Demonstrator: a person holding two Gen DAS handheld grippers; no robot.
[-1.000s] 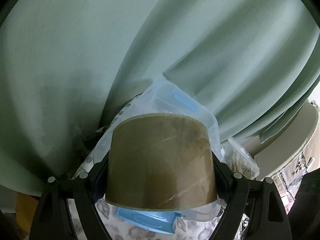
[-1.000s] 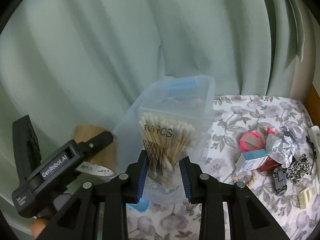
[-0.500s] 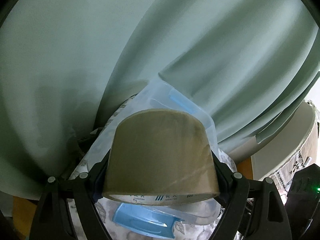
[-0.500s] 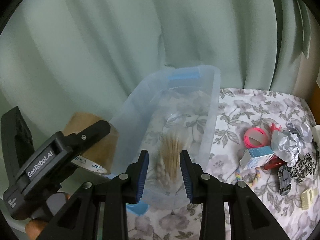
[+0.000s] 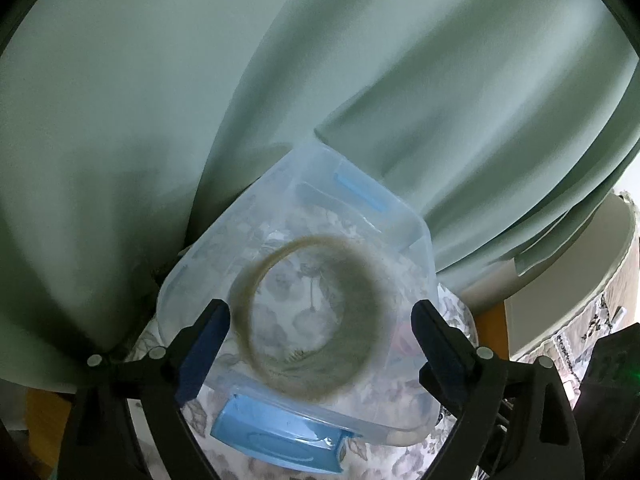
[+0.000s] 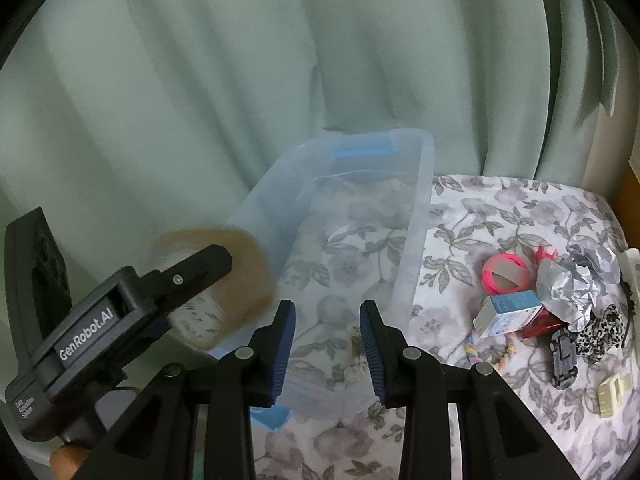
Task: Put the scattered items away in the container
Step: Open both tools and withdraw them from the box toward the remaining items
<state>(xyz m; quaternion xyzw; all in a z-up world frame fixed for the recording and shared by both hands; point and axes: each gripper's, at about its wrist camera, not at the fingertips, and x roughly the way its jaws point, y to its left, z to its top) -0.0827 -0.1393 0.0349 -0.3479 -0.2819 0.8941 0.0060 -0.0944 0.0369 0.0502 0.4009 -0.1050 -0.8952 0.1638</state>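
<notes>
- We count one clear plastic storage bin with blue handles (image 6: 416, 216).
- We count one brown roll of packing tape (image 5: 316, 320).
- We count one pink coil (image 6: 505, 273), one small pale-blue carton (image 6: 508, 313), and one crumpled silver foil wad (image 6: 576, 284).
- We count two black two-finger grippers, one left (image 5: 320, 344) and one right (image 6: 327, 340).

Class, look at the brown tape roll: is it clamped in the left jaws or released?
Released. The tape roll is blurred, mid-drop over the clear container, touching neither pad as the left gripper jaws have just been opening.
</notes>
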